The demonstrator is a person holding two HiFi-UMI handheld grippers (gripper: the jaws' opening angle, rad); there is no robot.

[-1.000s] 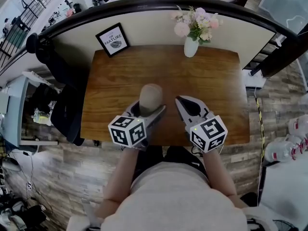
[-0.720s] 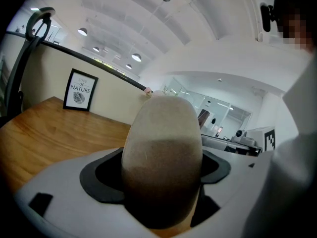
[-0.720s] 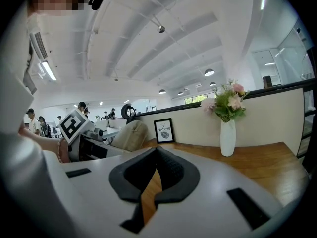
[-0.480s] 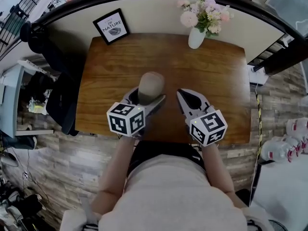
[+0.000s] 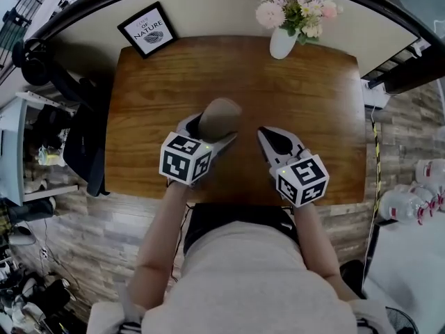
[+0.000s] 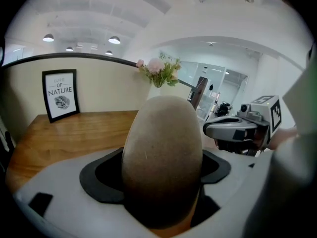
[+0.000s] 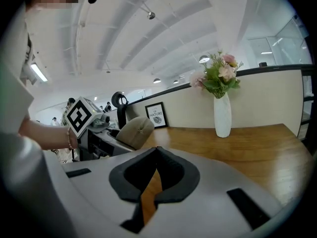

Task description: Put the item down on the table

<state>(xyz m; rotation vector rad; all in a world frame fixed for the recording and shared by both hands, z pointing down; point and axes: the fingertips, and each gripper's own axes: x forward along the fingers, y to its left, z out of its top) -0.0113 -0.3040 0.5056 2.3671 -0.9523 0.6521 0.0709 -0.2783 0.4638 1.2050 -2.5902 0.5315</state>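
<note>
A tan, egg-shaped item [image 5: 219, 117] stands upright between the jaws of my left gripper [image 5: 208, 132], which is shut on its lower half. It is held over the front middle of the wooden table [image 5: 299, 82]; I cannot see whether it touches the top. In the left gripper view the item [image 6: 162, 152] fills the gap in the left gripper [image 6: 161, 175]. My right gripper [image 5: 268, 132] is just to its right, shut and empty. In the right gripper view the right gripper [image 7: 157, 155] has its tips together, and the item [image 7: 134, 131] shows at the left.
A white vase of pink flowers [image 5: 284, 42] stands at the table's far edge, right of centre. A black-framed print [image 5: 147, 30] leans at the far left corner. A low wall runs behind the table. Bags and clutter lie on the floor at the left.
The head view has shifted, so the table sits higher in the picture. Both grippers keep about the same place over the table. The left one still holds the item.
</note>
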